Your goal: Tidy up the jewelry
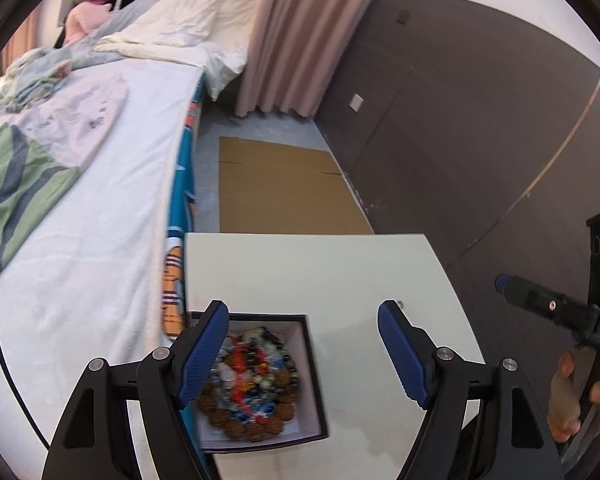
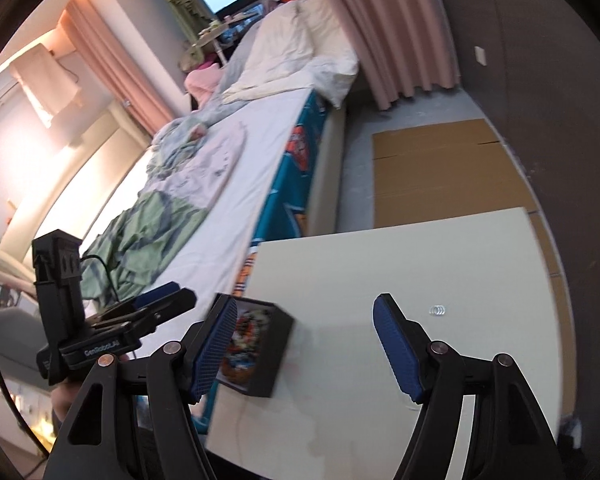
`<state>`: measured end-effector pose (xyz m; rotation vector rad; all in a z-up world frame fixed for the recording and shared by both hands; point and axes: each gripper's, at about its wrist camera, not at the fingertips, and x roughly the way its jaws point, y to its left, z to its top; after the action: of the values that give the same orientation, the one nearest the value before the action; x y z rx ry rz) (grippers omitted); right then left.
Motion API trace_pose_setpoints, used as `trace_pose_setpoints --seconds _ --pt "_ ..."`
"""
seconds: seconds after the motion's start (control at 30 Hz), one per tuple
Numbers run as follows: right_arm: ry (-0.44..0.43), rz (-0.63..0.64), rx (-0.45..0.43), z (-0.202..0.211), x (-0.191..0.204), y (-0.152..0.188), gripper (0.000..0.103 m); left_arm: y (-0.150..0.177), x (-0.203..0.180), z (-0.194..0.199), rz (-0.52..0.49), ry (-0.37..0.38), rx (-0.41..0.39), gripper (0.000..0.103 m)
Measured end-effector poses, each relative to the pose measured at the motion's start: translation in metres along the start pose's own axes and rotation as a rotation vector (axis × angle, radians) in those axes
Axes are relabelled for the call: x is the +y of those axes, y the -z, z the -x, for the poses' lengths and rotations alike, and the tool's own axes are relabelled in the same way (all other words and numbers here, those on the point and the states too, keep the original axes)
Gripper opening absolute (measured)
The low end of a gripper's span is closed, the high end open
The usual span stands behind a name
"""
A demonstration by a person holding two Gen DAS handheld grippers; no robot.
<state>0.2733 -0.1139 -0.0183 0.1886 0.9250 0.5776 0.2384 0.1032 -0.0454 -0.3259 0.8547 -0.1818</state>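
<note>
A black jewelry box (image 1: 260,376) with a white lining sits at the near left of the cream table (image 1: 320,272). It holds several beaded bracelets (image 1: 248,384), brown and multicoloured. My left gripper (image 1: 302,344) is open above the table, its left finger over the box. In the right wrist view the box (image 2: 260,352) is left of centre, and a small silver ring cluster (image 2: 437,310) lies on the table (image 2: 380,264) to the right. My right gripper (image 2: 304,336) is open and empty. The left gripper (image 2: 156,304) shows at the left; the right gripper shows at the right edge of the left wrist view (image 1: 540,300).
A bed (image 1: 92,200) with white sheet and crumpled clothes runs along the table's left side. Flat cardboard (image 1: 284,188) lies on the floor beyond the table. A dark wall (image 1: 480,120) and pink curtain (image 1: 300,32) stand to the right and back.
</note>
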Motion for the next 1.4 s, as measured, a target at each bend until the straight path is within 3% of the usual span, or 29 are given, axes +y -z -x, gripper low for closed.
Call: trace_pose_setpoints --seconds 0.3,0.73,0.93,1.07,1.13,1.2,1.4 --pt "0.091 -0.109 0.025 0.008 -0.061 0.024 0.071 0.010 -0.051 -0.036 -0.119 0.027 0.075 0.078" --pt "0.150 -0.178 0.029 0.034 -0.118 0.054 0.071 0.054 -0.137 -0.089 -0.360 0.076 0.228 0.078" --pt "0.173 -0.200 0.032 0.040 -0.133 0.061 0.071 0.074 -0.158 -0.120 -0.452 0.046 0.336 0.078" --pt "0.188 -0.238 0.043 0.044 -0.150 0.069 0.071 0.081 -0.163 -0.133 -0.483 0.036 0.361 0.077" --pt "0.199 -0.262 0.048 0.047 -0.159 0.073 0.071 0.085 -0.167 -0.136 -0.514 0.035 0.355 0.075" --pt "0.201 -0.283 0.045 0.051 -0.168 0.077 0.071 0.089 -0.170 -0.138 -0.539 0.035 0.361 0.057" --pt "0.208 -0.334 0.036 0.058 -0.187 0.083 0.071 0.106 -0.182 -0.152 -0.601 0.036 0.402 0.034"
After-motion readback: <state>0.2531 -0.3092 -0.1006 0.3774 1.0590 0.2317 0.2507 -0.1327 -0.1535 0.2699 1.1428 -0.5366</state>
